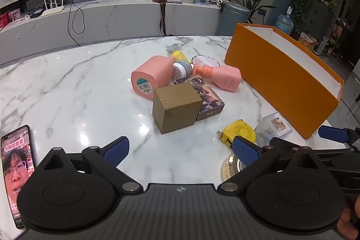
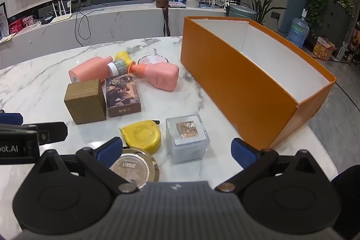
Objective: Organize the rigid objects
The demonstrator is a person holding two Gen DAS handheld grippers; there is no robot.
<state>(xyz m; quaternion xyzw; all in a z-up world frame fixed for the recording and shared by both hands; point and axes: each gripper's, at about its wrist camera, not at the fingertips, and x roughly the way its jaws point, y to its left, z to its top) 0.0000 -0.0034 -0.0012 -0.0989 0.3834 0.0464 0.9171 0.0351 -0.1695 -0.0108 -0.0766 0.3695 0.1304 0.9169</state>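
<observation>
A pile of objects lies on the marble table [image 1: 67,87]: two pink bottles [image 1: 153,75] [image 2: 160,77] on their sides, a brown cardboard box [image 1: 176,107] [image 2: 86,101], a printed card box [image 2: 122,95], a small grey jar [image 1: 181,69], a yellow tape measure [image 2: 142,135] [image 1: 239,132], a clear cube [image 2: 186,141] and a round metal tin [image 2: 135,169]. An open orange box [image 2: 243,91] [image 1: 281,82] stands to the right, empty. My left gripper [image 1: 180,151] is open and empty, short of the cardboard box. My right gripper [image 2: 177,150] is open and empty, with the clear cube and tin between its fingers.
A phone [image 1: 15,168] with a lit screen lies at the table's left front edge. Beyond the table stand a marble TV counter [image 1: 112,15], a grey bin [image 1: 234,17] and plants. The other gripper shows at each view's edge [image 2: 22,138].
</observation>
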